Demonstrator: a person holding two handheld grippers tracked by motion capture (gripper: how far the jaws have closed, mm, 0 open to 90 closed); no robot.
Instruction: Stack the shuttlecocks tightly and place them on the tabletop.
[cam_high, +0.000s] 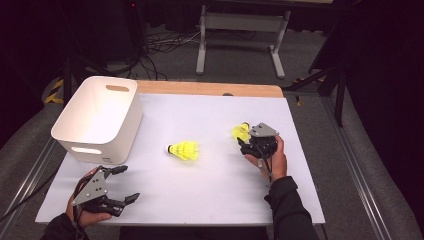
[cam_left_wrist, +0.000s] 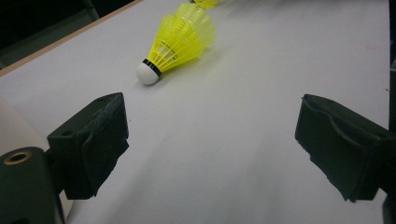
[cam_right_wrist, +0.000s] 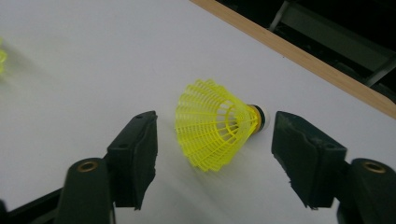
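Right gripper (cam_high: 248, 137), at 3 o'clock on the white surface (cam_high: 210, 190), reaches toward 11 o'clock; its fingers (cam_right_wrist: 135, 154) stand apart around a yellow shuttlecock (cam_right_wrist: 215, 123) lying between them, untouched. Left gripper (cam_high: 122, 185), at 7 o'clock, rests low, fingers (cam_left_wrist: 95, 140) wide and empty. A second shuttlecock (cam_high: 185, 150) lies at centre. The white bin (cam_high: 100, 117) sits at 10 o'clock. The right gripper's body hides part of its shuttlecock from above.
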